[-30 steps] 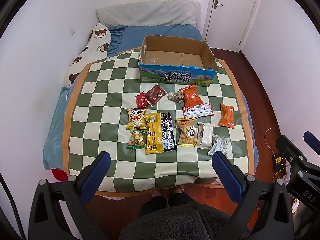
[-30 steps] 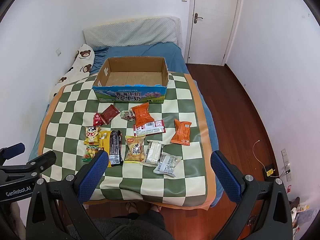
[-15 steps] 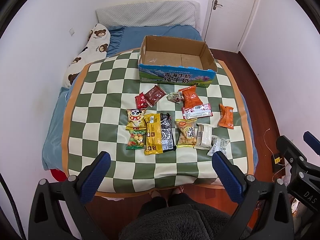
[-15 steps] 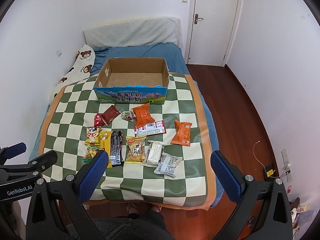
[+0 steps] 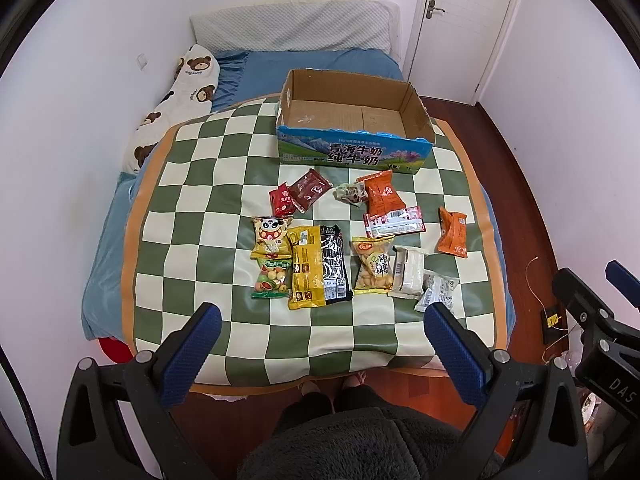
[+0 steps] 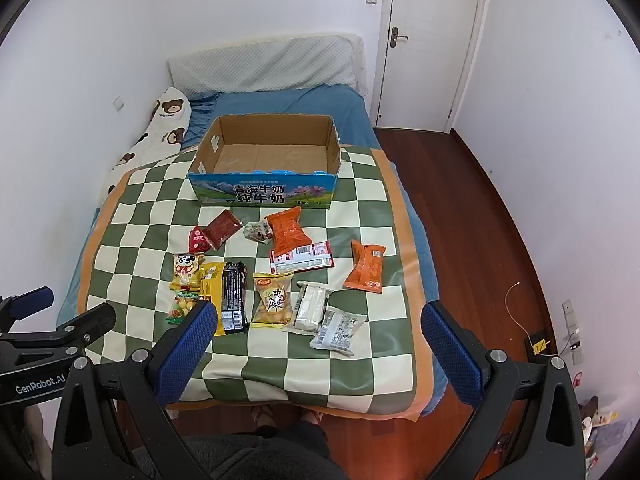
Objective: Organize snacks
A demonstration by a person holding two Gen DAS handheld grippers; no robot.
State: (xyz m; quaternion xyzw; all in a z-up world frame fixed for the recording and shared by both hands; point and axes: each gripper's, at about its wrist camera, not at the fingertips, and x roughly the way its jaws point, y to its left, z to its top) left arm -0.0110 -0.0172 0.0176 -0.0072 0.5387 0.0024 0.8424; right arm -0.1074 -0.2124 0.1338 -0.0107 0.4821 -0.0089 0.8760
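Several snack packets lie on a green-and-cream checkered mat (image 5: 192, 184) on the bed. Among them are a yellow packet (image 5: 306, 266), a black packet (image 5: 334, 264), an orange packet (image 5: 453, 232) at the right and dark red packets (image 5: 310, 190). An empty cardboard milk box (image 5: 352, 156) stands behind them, also in the right wrist view (image 6: 264, 194). My left gripper (image 5: 320, 354) is open and empty above the mat's near edge. My right gripper (image 6: 316, 354) is open and empty too, with the orange packet (image 6: 366, 266) ahead of it.
A bear-print pillow (image 5: 176, 104) lies along the left wall and a white headboard cushion (image 5: 292, 26) at the back. A closed door (image 6: 428, 40) and wooden floor (image 6: 460, 208) are to the right. The person's legs (image 5: 352, 440) are below the grippers.
Both views have shifted very slightly; the snacks and box have not moved. Both grippers stay open and empty.
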